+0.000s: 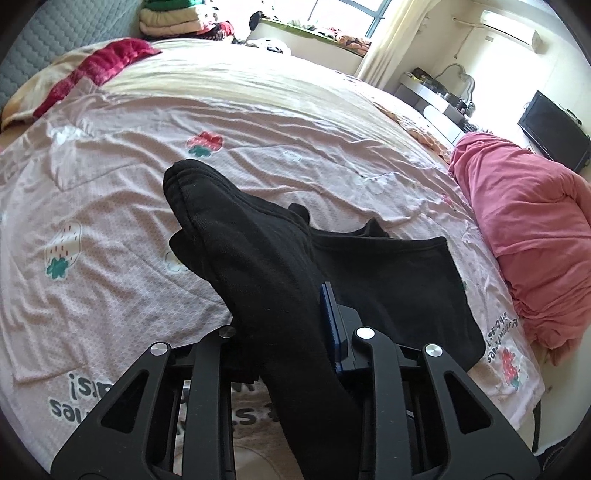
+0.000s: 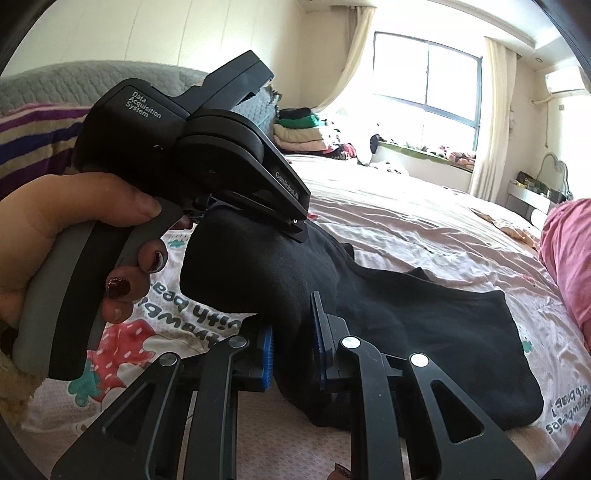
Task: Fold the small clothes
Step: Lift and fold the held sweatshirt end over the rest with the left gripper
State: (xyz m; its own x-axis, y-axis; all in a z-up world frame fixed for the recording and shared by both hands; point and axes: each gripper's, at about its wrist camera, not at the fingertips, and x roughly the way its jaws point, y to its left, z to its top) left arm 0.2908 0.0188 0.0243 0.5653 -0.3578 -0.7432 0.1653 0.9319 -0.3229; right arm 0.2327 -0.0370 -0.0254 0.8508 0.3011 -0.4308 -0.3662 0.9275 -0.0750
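1. Step in hand, by my reading: mid-fold, black garment point(image 1: 280, 280) lifted centre-frame over the bed point(image 1: 110, 192).
2. Left claw point(image 1: 295, 317) and right claw point(image 2: 291, 350) are each clamped on its cloth.
3. Next: lay the raised edge across the flat part at lower right, then release.

Two close wrist views across one bed point(image 1: 258, 122) (window beyond)

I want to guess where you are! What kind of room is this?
Most likely a bedroom in a home: a big bed with a strawberry-print sheet, folded blankets stacked beyond it, and a curtained window.
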